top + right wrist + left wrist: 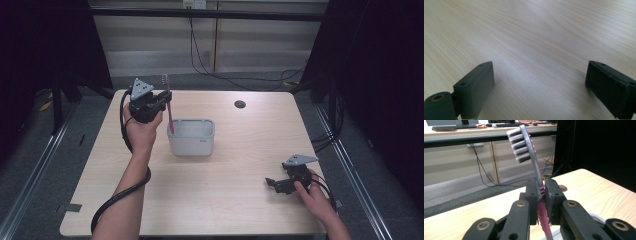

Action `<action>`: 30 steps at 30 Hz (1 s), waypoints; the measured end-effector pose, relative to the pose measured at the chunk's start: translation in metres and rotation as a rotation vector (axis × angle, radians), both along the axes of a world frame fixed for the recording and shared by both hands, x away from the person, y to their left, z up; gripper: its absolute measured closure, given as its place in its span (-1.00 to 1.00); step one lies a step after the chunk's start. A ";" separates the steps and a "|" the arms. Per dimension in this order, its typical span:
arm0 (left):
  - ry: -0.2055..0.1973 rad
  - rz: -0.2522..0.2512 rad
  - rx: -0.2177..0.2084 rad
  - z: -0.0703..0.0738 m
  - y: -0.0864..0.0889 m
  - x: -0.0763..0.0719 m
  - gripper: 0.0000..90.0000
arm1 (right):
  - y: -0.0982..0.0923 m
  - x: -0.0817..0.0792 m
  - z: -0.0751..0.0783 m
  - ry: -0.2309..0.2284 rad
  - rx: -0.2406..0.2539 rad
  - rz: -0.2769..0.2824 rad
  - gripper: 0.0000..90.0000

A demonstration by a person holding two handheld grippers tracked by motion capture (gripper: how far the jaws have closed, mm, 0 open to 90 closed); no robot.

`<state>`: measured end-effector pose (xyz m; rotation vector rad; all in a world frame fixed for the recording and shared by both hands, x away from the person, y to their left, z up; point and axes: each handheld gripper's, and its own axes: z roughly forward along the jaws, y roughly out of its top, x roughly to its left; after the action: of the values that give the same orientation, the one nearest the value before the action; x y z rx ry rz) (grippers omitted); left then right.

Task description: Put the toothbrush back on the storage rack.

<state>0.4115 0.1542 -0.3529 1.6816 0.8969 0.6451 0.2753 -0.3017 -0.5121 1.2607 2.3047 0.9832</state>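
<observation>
High view: the left gripper (161, 101) holds a toothbrush (168, 102) upright, bristles up, with the handle's lower end reaching down inside the back-left corner of a grey holder (192, 137) that stands on the counter (240, 150); whether the tip touches bottom cannot be told. The right gripper (275, 184) rests idle at the near right, well apart from the holder. Left gripper view: the fingers (532, 195) are clenched on the pink ribbed grip of the toothbrush (534, 162), whose head leans slightly away above them; the holder's rim (596, 217) shows just below. Judgement: the step in hand is seating the brush in the holder; lower straight, keep the handle off the rim, and release only once the tip bears inside. Right gripper view: fingers (475, 85) released, nothing between them, bare counter (536, 37) beneath.
</observation>
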 end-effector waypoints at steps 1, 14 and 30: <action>0.000 -0.001 0.002 -0.001 0.000 0.000 0.82 | 0.000 0.000 0.000 0.000 0.000 0.000 -0.82; 0.019 0.005 -0.006 -0.014 0.001 -0.007 0.81 | 0.000 0.000 0.000 0.000 0.000 0.000 -0.82; 0.022 0.008 0.009 -0.023 0.004 -0.015 0.81 | 0.000 0.000 0.000 0.000 0.000 0.000 -0.82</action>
<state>0.3963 0.1580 -0.3758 1.6971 0.9180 0.6373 0.2753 -0.3016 -0.5120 1.2615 2.3045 0.9831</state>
